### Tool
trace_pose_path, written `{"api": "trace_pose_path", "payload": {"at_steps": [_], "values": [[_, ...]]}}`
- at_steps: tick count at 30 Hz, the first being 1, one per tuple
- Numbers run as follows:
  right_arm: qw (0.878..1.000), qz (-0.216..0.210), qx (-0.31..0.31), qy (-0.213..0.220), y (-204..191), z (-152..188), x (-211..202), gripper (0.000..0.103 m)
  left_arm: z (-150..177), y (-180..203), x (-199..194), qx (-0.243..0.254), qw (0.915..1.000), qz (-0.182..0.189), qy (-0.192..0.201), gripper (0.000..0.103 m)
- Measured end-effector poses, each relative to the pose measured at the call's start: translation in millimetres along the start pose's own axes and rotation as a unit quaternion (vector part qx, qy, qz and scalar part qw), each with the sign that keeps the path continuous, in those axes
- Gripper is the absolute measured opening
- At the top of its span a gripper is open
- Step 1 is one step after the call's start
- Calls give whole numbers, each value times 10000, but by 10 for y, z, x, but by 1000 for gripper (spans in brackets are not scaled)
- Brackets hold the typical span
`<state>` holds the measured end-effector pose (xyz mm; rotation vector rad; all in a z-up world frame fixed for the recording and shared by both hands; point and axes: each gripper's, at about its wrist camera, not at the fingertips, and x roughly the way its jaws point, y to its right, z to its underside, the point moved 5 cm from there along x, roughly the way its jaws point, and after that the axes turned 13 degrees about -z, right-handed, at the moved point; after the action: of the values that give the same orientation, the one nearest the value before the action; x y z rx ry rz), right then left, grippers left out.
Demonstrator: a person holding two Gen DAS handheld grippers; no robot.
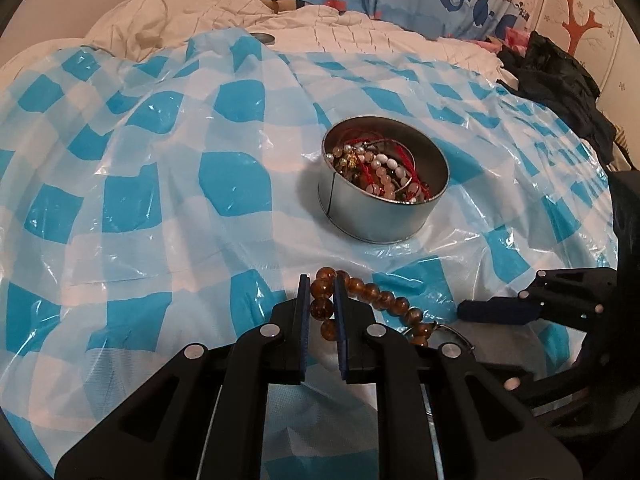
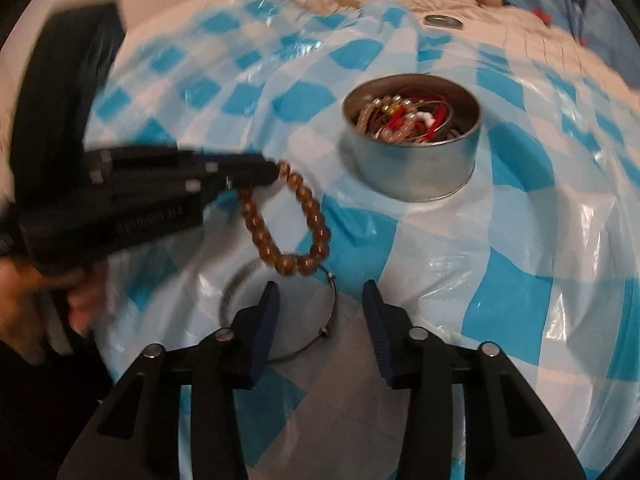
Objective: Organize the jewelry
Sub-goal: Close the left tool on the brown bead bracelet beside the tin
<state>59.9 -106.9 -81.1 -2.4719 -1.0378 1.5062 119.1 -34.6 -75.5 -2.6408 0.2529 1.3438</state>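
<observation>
My left gripper (image 1: 322, 280) is shut on an amber bead bracelet (image 1: 362, 292), which hangs from its tips a little above the sheet; it also shows in the right wrist view (image 2: 288, 236), held by the left gripper (image 2: 272, 170). A round metal tin (image 1: 384, 192) holding several bead bracelets and red cords stands beyond it, also in the right wrist view (image 2: 414, 140). My right gripper (image 2: 320, 292) is open and empty, over a thin wire bangle (image 2: 326, 320) lying on the sheet. The right gripper also shows in the left wrist view (image 1: 464, 310).
A blue and white checked plastic sheet (image 1: 160, 200) covers a bed. A cream quilt (image 1: 224, 12) and blue patterned bedding lie behind it. Dark clothing (image 1: 560, 80) is heaped at the far right. A small metal ring (image 2: 442, 21) lies on the quilt.
</observation>
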Motion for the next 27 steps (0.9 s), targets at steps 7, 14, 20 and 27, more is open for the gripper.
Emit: {"api": "trace_pose_path", "payload": {"at_steps": [7, 14, 20, 27], "values": [[9966, 658, -493, 18, -35, -7, -29, 3, 38, 76, 57, 144, 9998, -5, -114, 10], [9927, 1159, -286, 185, 195, -58, -163, 3, 35, 100, 50, 193, 9998, -40, -96, 10], [9924, 1190, -292, 146, 198, -46, -156, 3, 34, 105, 52, 219, 9997, -59, -94, 10], [9922, 1215, -271, 41, 202, -25, -98, 3, 61, 126, 91, 324, 9992, -133, -175, 10]]}}
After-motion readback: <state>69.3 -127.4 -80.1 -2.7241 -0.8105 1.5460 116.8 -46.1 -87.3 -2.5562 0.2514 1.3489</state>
